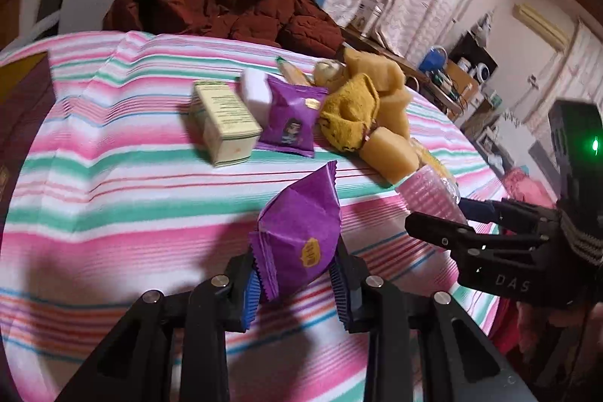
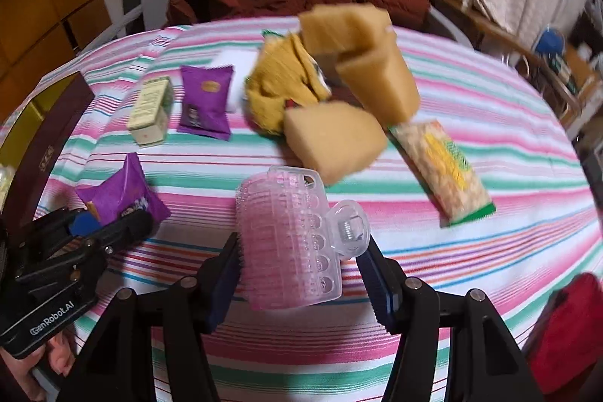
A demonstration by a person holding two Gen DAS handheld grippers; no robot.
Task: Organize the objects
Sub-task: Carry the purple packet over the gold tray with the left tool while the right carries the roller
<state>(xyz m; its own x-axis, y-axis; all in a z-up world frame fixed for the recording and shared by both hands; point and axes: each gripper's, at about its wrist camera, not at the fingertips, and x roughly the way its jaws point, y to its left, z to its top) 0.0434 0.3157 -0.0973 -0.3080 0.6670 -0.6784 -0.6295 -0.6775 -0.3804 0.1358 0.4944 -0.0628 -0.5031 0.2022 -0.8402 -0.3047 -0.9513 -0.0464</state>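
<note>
My left gripper [image 1: 297, 274] is shut on a purple snack packet [image 1: 301, 236], which sticks up between the blue pads above the striped cloth [image 1: 113, 176]. In the right wrist view that same left gripper [image 2: 109, 219] and its purple packet [image 2: 120, 194] sit at the lower left. A translucent pink hair claw clip [image 2: 286, 240] is clamped in my right gripper [image 2: 301, 251], lifted off the cloth. The right gripper [image 1: 439, 213] with the pink clip [image 1: 429, 194] also shows at the right of the left wrist view.
On the cloth lie a second purple packet [image 1: 290, 115], a cream and green box [image 1: 222, 123], a white block [image 1: 254, 91], yellow sponges [image 2: 331, 138], a yellow cloth [image 2: 279, 89] and a green-edged snack pack [image 2: 441, 168]. A dark maroon box [image 2: 49, 130] stands left; a brown jacket [image 1: 233, 10] lies behind.
</note>
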